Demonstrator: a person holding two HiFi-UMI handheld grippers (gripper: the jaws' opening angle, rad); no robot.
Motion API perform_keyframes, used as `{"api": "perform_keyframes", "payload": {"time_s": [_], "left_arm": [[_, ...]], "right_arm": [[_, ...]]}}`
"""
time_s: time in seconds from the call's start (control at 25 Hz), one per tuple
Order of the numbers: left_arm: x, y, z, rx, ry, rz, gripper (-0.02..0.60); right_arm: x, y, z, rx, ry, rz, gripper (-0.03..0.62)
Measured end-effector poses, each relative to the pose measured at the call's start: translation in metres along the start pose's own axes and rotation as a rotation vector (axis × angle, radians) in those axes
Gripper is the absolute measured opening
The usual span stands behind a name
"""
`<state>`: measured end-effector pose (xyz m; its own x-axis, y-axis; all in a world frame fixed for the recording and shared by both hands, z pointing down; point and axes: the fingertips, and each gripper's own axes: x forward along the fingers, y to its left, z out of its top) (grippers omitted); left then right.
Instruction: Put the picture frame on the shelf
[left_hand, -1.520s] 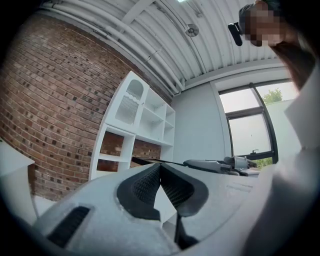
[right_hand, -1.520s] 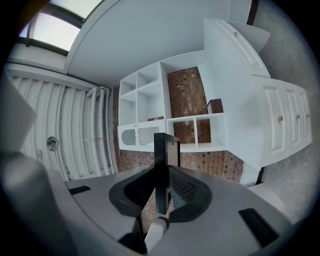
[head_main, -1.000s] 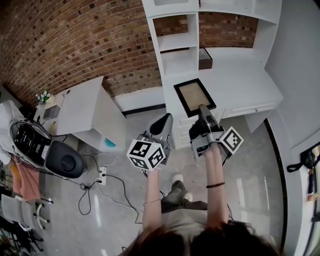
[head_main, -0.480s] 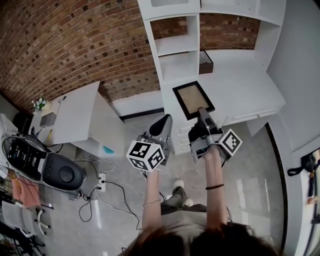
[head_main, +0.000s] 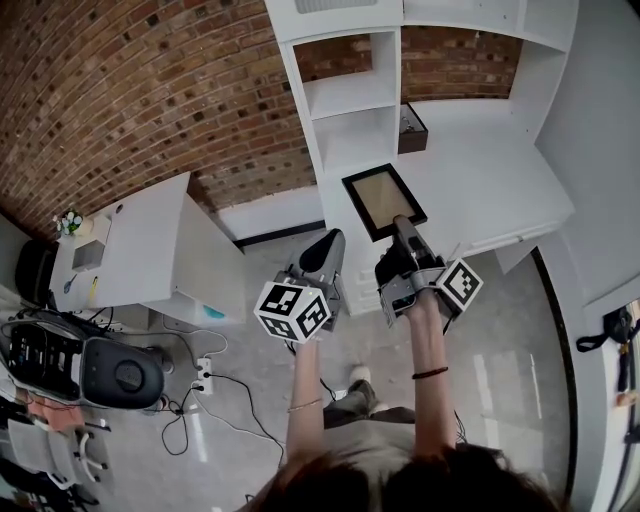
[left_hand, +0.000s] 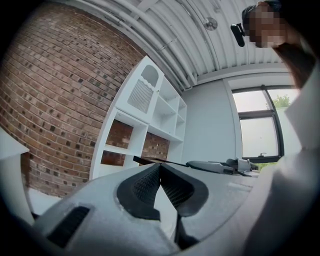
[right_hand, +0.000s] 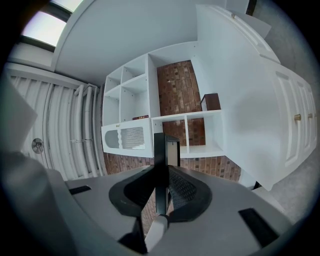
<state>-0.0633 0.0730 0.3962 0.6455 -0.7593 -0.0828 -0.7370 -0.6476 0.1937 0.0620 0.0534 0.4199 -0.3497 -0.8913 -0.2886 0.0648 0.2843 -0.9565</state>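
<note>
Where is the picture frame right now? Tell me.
The picture frame is just right of centre in the head view, clamped by its near edge in the right gripper, in front of the white shelf unit.

Both bare forearms reach from 6 o'clock in the head view up toward 12, side by side and nearly parallel. The left forearm (head_main: 303, 400) has a thin bracelet at the wrist; the right forearm (head_main: 430, 400) has a dark band. The left gripper (head_main: 329, 238) tips toward 1 o'clock, its marker cube (head_main: 293, 308) facing the camera. Its jaws are pressed together at the tips with nothing between them. The right gripper (head_main: 402, 222) points toward 12, slightly ahead of the left, and its jaws are clamped on the edge of the picture frame (head_main: 383, 200).
</note>
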Motion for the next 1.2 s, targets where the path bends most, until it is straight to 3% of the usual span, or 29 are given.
{"api": "perform_keyframes", "payload": {"time_s": [0.48,1.2], "left_arm": [[0.048,0.048,0.012,-0.009,0.002,-0.028,0.011],[0.070,0.082,0.019,-0.014,0.001,-0.031,0.011]], "right_arm": [[0.057,-0.013,0.020,-0.007,-0.030,-0.014,0.072],[0.094,-0.028,0.026,0.028,-0.051,-0.019,0.072]]}}
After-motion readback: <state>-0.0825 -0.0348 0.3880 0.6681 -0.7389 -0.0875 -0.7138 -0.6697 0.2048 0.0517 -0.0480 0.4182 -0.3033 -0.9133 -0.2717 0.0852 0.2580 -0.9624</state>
